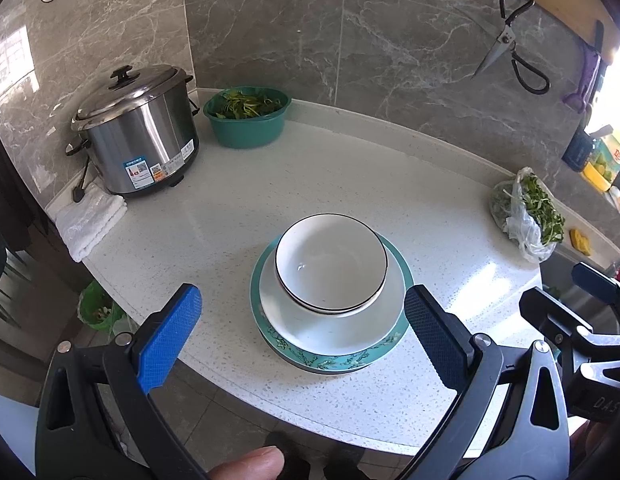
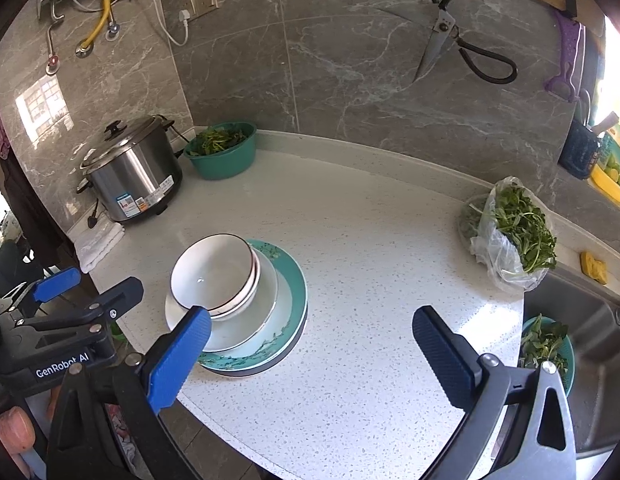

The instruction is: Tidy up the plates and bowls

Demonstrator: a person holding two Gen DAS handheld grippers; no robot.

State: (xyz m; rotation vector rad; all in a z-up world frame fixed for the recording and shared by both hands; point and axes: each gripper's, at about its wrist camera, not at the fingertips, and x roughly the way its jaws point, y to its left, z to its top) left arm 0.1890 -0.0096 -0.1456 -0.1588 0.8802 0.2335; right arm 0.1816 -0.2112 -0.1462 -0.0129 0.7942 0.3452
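Nearest, left hand-held gripper spread wide, blue pads on either side of the stack, touching nothing. Right hand-held gripper spread wide as well, empty, above bare speckled white surface just right of the stack.

Between and just beyond the fingers, near the front edge of the surface: nested white bowls with thin dark rims, seated in a white plate, on top of a teal flowered plate. Bowls shifted toward the far-left side of the plates.

Further right, clear plastic bag of greens near the surface's edge. Far left corner: folded white cloth, steel cooker with black lid knob, green basin of leaves beside it. On the grey marble wall behind, scissors hanging.
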